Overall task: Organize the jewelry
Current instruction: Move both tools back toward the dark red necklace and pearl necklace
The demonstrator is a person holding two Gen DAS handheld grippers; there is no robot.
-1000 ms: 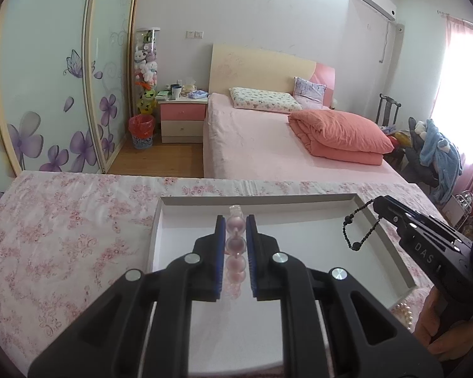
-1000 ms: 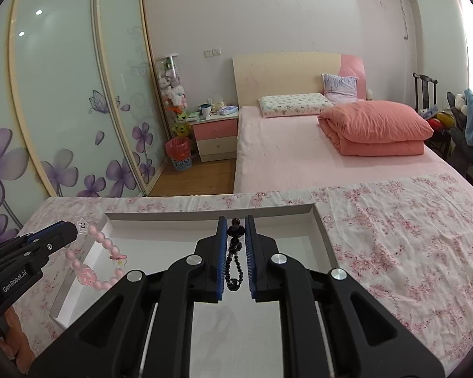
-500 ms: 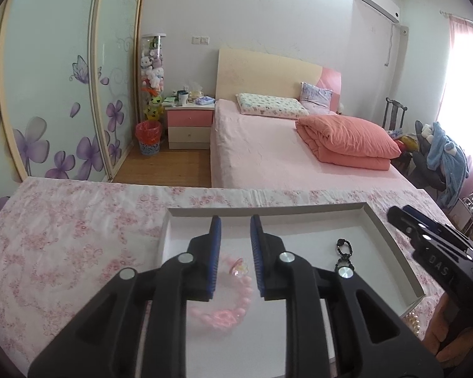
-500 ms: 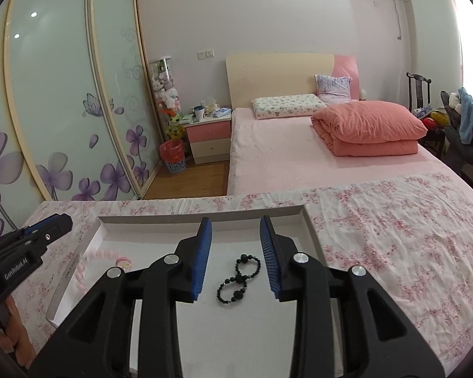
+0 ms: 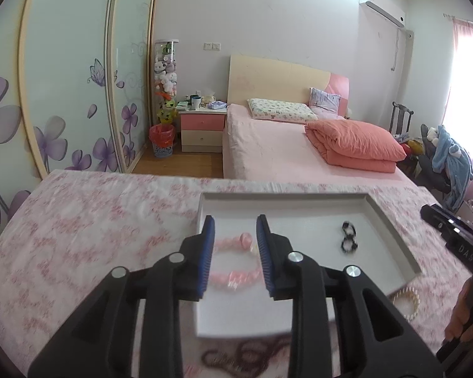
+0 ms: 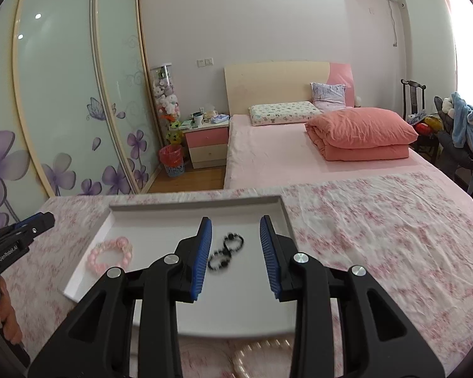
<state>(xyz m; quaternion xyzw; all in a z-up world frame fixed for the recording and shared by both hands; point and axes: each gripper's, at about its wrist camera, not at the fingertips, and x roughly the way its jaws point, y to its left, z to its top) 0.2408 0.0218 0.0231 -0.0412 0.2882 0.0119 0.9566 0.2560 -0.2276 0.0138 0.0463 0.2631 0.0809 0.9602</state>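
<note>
Two hand-held claws hover over a white tray on a floral-covered table, both released, each with a bracelet lying loose below it.

The left claw has just been opening; its blue pads stand apart, gripping nothing, and the pink bracelet lies flat in the tray between and beneath them. The right claw is spread too, empty, with the black bracelet resting in the tray just below its left pad, twisted into a figure eight. Outside the tray's near edge, close to the claws, lie a pearl bracelet and a dark, blurred chain. Beyond the table stands a pink bed.
</note>
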